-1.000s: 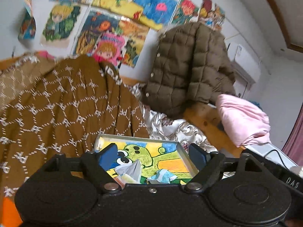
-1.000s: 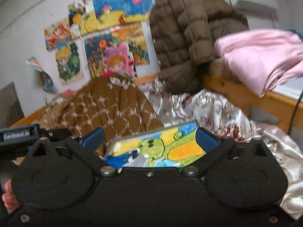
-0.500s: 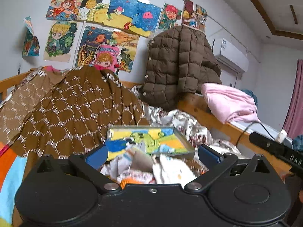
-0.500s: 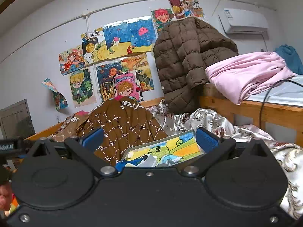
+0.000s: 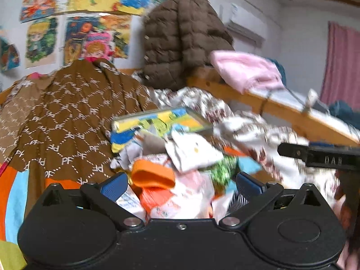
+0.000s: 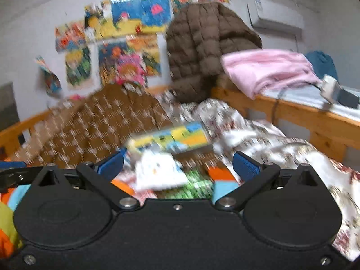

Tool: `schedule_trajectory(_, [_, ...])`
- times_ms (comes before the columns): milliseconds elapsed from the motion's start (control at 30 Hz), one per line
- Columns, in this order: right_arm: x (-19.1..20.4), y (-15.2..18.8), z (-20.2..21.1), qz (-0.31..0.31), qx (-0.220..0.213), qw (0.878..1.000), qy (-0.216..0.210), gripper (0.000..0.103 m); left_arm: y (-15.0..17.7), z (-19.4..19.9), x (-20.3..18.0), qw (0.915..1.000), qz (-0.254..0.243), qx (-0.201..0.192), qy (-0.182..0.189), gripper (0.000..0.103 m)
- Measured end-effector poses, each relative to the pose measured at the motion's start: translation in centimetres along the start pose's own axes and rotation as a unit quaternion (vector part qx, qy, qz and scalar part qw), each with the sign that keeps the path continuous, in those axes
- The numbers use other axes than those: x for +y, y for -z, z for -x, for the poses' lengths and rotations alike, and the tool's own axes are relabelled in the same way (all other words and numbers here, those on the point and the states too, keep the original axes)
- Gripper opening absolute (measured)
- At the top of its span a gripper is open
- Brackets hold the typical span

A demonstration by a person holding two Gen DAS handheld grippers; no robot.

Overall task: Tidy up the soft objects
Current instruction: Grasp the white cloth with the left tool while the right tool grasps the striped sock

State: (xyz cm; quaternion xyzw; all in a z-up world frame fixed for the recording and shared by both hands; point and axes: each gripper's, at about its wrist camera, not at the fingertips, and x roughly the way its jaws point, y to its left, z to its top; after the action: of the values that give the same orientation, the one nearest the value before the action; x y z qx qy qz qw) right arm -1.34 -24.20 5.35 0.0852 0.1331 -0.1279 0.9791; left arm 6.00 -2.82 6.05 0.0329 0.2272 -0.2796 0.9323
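Bed cluttered; sock pile (image 5: pixel 180 164) lies just ahead, low centre, between my left gripper (image 5: pixel 180 185) jaws, just opened wide, empty; right gripper (image 6: pixel 177 164) jaws apart too.

brown pf-patterned blanket (image 5: pixel 67 121), pink bundle (image 5: pixel 245 69)

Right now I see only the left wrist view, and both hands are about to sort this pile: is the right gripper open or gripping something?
Observer: The right gripper is open, jaws wide, nothing pinched.
Operator: What sits in front of it?
Observer: A white cloth lies on the pile, just ahead of the open jaws and nearer the left one.
Operator: Anything beyond my left edge?
Observer: A dark grey panel stands left of the drawings.
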Motion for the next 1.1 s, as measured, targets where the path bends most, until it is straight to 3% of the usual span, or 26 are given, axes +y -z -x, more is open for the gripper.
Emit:
schedule_trajectory(233, [-0.9, 1.2, -0.7, 0.008, 0.099, 0.995, 0.007, 0.103, 1.3, -2.0, -1.0, 0.9980, -0.033, 0.052, 0.010, 0.102])
schedule_trajectory(500, [0.7, 2.0, -1.7, 0.042, 0.161, 0.986, 0.024, 0.103, 1.8, -3.4, -0.8, 0.9963, -0.025, 0.082, 0.008, 0.102])
schedule_trajectory(700, [2.8, 3.1, -3.8, 0.088, 0.206, 0.974, 0.035, 0.102, 2.7, -4.9, -1.5, 0.9932, -0.053, 0.103, 0.009, 0.102])
schedule_trajectory(1100, [3.1, 3.8, -8.6, 0.094, 0.277, 0.956, 0.021, 0.102, 4.8, -8.2, -2.3, 0.9836, -0.110, 0.142, 0.019, 0.100])
